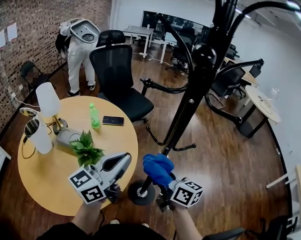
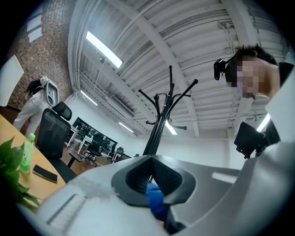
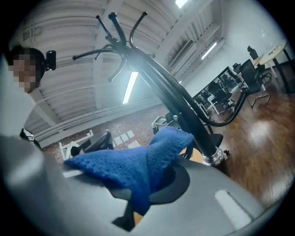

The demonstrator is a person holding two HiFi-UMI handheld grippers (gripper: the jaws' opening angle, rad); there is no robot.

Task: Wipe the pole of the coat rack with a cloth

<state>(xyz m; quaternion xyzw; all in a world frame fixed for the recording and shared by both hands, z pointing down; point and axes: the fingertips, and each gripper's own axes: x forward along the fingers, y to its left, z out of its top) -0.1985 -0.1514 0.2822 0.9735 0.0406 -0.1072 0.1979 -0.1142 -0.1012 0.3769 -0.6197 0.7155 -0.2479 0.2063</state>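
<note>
The black coat rack pole (image 1: 188, 108) rises from a round base (image 1: 141, 192) on the wood floor, leaning up to the right in the head view. My right gripper (image 1: 162, 181) is shut on a fluffy blue cloth (image 1: 157, 168), held low on the pole just above the base. In the right gripper view the blue cloth (image 3: 138, 166) drapes over the jaws of the right gripper (image 3: 146, 186), and its tip lies against the pole (image 3: 184, 106). My left gripper (image 1: 123, 160) hovers left of the pole, shut and holding nothing. Past the left gripper (image 2: 154, 184) stands the pole (image 2: 154, 136).
A round wooden table (image 1: 48, 177) at the left carries a white lamp (image 1: 48, 100), a plant (image 1: 85, 148), a green bottle (image 1: 94, 115) and a phone (image 1: 113, 121). A black office chair (image 1: 117, 78) stands behind it. A person in white (image 1: 79, 51) is at the back left.
</note>
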